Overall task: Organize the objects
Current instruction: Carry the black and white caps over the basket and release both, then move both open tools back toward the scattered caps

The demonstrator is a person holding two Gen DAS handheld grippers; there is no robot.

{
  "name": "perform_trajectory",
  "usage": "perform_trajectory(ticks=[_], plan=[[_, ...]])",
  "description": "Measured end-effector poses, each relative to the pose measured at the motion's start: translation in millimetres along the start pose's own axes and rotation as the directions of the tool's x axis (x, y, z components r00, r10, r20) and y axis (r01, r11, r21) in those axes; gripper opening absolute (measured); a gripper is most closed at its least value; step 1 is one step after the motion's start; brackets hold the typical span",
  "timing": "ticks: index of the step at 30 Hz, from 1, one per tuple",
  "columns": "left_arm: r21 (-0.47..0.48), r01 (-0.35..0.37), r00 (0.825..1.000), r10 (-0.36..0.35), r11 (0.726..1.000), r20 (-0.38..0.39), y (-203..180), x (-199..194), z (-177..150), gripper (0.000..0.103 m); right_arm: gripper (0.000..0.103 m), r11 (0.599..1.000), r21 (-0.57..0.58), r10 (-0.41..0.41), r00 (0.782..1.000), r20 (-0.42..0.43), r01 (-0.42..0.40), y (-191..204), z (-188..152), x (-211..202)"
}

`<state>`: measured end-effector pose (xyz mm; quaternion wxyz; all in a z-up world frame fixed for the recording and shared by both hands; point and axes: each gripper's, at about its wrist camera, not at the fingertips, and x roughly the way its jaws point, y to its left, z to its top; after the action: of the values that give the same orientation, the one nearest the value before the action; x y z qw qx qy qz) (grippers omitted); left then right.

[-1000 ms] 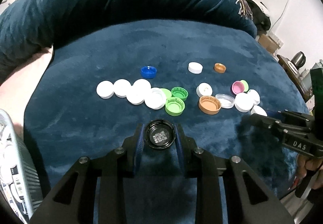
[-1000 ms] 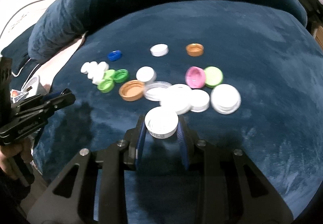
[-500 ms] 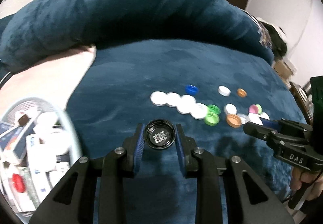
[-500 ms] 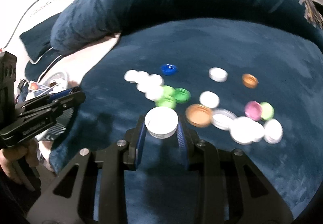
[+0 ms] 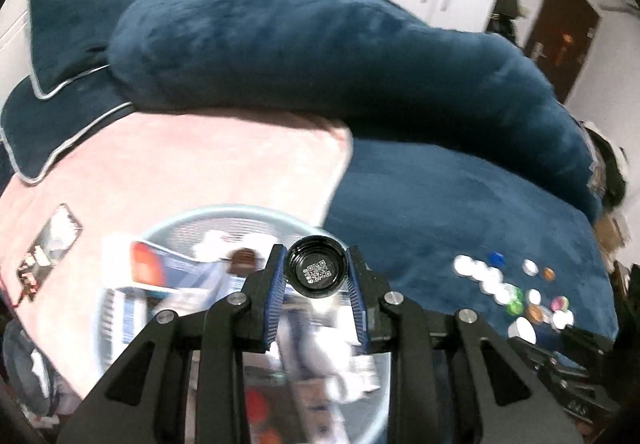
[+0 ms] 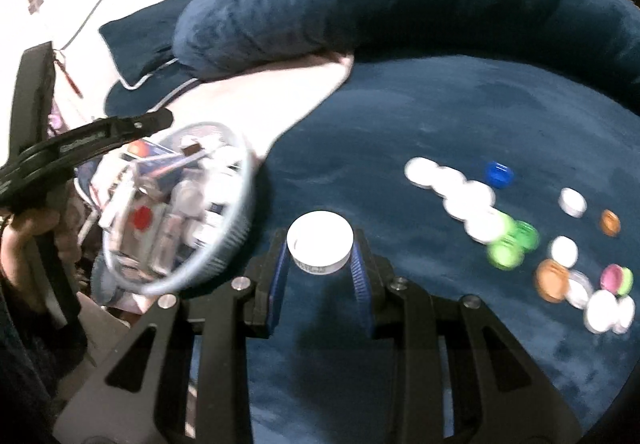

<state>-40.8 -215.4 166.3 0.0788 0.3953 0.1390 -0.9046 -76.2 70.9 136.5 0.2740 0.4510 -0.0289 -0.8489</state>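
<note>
The left gripper (image 5: 316,276) is clamped on a black cap (image 5: 316,271), inside up, with a square printed code showing in its hollow. In the left wrist view the cap hangs over the pale blue basket (image 5: 120,256), which fills the lower half of that picture, so the drop looks close. The basket already carries a blurred jumble of boxes and small items; what they are I cannot tell.

The right gripper (image 6: 320,250) is clamped on a white cap (image 6: 320,246), closed side up. In the right wrist view this cap is over the dark blue blanket (image 6: 440,115), with the basket (image 6: 236,244) at about 9 o'clock of it and near, so its carry looks less far along than the left one.

Judging by this, two caps are in transit and neither is in the basket yet. Much remains: a scatter of loose caps lies on the blanket from 2 to 4 o'clock of the white cap. There is a row of white caps (image 6: 452,187) touching one another, a blue cap (image 6: 499,175) just beyond it, green caps (image 6: 514,242) at the row's near end, two orange caps (image 6: 553,280), a pink cap (image 6: 612,278) touching a light green one, and several more white ones. All of these are well apart from the basket.

A pink sheet (image 5: 200,171) lies under the basket, and a rolled blue blanket runs along 12 o'clock.
</note>
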Motion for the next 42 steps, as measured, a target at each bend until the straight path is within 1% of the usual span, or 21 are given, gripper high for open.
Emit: perform_trajectory(ticks=[2,5,8,9,10,11,12,13,14,15,16,19,23,28,30,32,33,37,40,41,42], plan=[[-0.027,-0.025,1.000,0.025,0.999,-0.013,17.4,3.6,3.5,0.030,0.031,0.999,0.002,0.041,0.999,0.010,-0.041,21.6,11.5,9.4],[-0.082,-0.029,0.999,0.028,0.996,-0.020,39.0,8.0,4.5,0.030,0.031,0.996,-0.013,0.084,0.996,0.020,-0.084,52.8,29.6,23.4],[-0.103,-0.029,1.000,0.028,0.994,-0.013,43.5,9.5,2.2,0.030,0.032,0.993,-0.024,0.121,0.992,0.032,-0.120,81.4,49.6,35.8],[-0.104,-0.034,0.999,0.033,0.994,-0.015,44.9,10.2,1.5,0.032,0.032,0.990,-0.016,0.142,0.989,0.040,-0.142,86.3,55.4,38.9],[-0.102,-0.044,0.999,0.042,0.994,-0.021,46.4,11.2,0.6,0.047,0.033,0.983,0.008,0.184,0.982,0.045,-0.184,89.5,62.5,42.9],[-0.103,-0.052,0.999,0.050,0.993,-0.022,47.2,10.3,-0.5,0.073,0.041,0.978,0.026,0.208,0.977,0.041,-0.209,89.3,65.8,45.1],[-0.105,-0.071,0.997,0.068,0.992,-0.026,48.8,10.8,-1.8,0.085,0.059,0.971,0.059,0.229,0.973,0.033,-0.231,88.0,69.2,47.7],[-0.104,-0.093,0.996,0.092,0.990,-0.022,50.0,10.2,-3.1,0.097,0.069,0.968,0.090,0.232,0.972,0.038,-0.234,84.8,70.0,46.8],[-0.101,-0.095,0.995,0.094,0.990,-0.015,50.2,10.3,-2.6,0.103,0.085,0.967,0.102,0.228,0.972,0.049,-0.232,82.2,69.3,44.2],[-0.100,-0.094,0.995,0.095,0.990,0.002,50.3,7.5,-3.4,0.102,0.099,0.971,0.112,0.203,0.977,0.068,-0.210,77.7,67.2,39.7],[-0.100,-0.094,0.995,0.096,0.991,0.014,49.9,5.2,-3.9,0.102,0.103,0.975,0.114,0.185,0.980,0.074,-0.193,74.3,65.6,36.7],[-0.098,-0.054,0.997,0.058,0.994,0.040,47.8,0.5,-4.5,0.102,0.103,0.985,0.109,0.129,0.990,0.065,-0.135,61.4,58.9,30.8],[-0.136,0.041,0.998,-0.035,0.990,0.044,46.5,-2.4,-6.9,0.103,0.103,0.991,0.111,0.068,0.995,0.077,-0.077,45.4,52.7,18.4],[-0.092,0.036,0.999,-0.035,0.995,0.020,26.9,-2.2,-7.5,0.102,0.103,0.995,0.092,0.035,0.994,0.099,-0.044,33.2,45.7,0.7],[-0.055,-0.014,1.000,0.015,0.998,0.015,14.0,-4.1,-8.6,0.102,0.103,0.996,0.088,0.012,0.994,0.108,-0.021,28.5,40.9,-6.7],[-0.028,-0.038,0.999,0.039,0.999,0.022,4.3,-6.2,-8.9,0.102,0.103,0.994,0.110,-0.031,0.994,0.105,0.019,22.1,36.6,-11.7],[-0.019,-0.030,0.999,0.030,0.999,0.025,-0.6,-7.5,-8.9,0.102,0.103,0.992,0.121,-0.049,0.993,0.110,0.035,17.5,33.3,-15.9],[-0.010,0.003,0.999,-0.003,1.000,0.040,-16.0,-12.9,-7.8,0.103,0.103,0.987,0.161,-0.040,0.992,0.121,0.020,-3.0,21.8,-29.3],[0.018,-0.036,0.997,0.035,0.999,0.070,-32.6,-19.2,-6.8,0.102,0.103,0.985,0.173,-0.057,0.986,0.159,0.029,-14.4,13.0,-43.0],[0.034,-0.040,0.996,0.037,0.999,0.083,-38.5,-21.5,-7.1,0.102,0.103,0.984,0.173,-0.070,0.981,0.183,0.038,-17.5,10.1,-49.5],[0.051,-0.021,0.995,0.016,0.998,0.101,-45.4,-25.4,-7.0,0.102,0.103,0.983,0.172,-0.104,0.968,0.227,0.065,-21.1,5.9,-60.8]])
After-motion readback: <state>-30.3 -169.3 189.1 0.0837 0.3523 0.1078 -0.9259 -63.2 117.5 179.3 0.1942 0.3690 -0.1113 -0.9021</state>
